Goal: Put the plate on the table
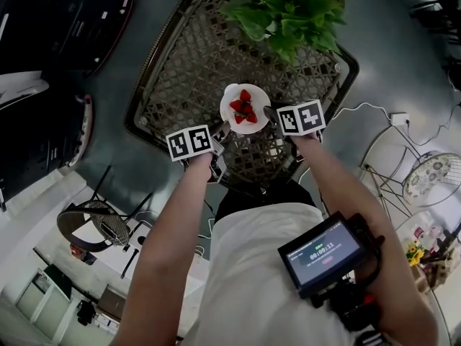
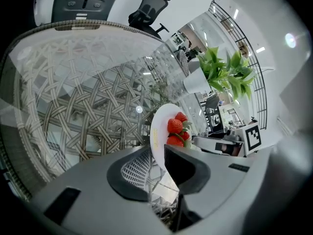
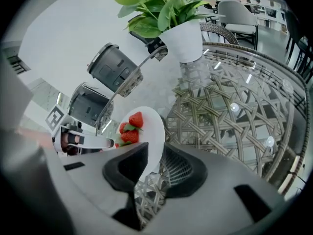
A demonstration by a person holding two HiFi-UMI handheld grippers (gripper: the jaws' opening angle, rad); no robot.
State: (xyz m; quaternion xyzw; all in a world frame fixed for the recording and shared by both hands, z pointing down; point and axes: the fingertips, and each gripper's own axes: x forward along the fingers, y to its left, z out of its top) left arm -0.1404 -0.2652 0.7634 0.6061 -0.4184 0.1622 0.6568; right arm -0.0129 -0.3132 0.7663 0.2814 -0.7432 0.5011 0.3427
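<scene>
A small white plate [image 1: 232, 118] carrying strawberries [image 1: 243, 108] hangs above the glass-topped wicker table [image 1: 180, 71]. My left gripper [image 1: 222, 130] is shut on the plate's left rim and my right gripper [image 1: 269, 114] is shut on its right rim. From the left gripper view the plate [image 2: 160, 131] stands edge-on between the jaws, with the strawberries [image 2: 176, 131] on its far face. In the right gripper view the plate [image 3: 151, 136] is pinched the same way, its strawberries [image 3: 131, 129] showing to the left.
A potted green plant [image 1: 288, 9] stands at the table's far edge, close behind the plate; its white pot [image 3: 183, 40] shows in the right gripper view. Dark office chairs [image 1: 57, 20] sit to the left, and a round wire side table [image 1: 431, 177] to the right.
</scene>
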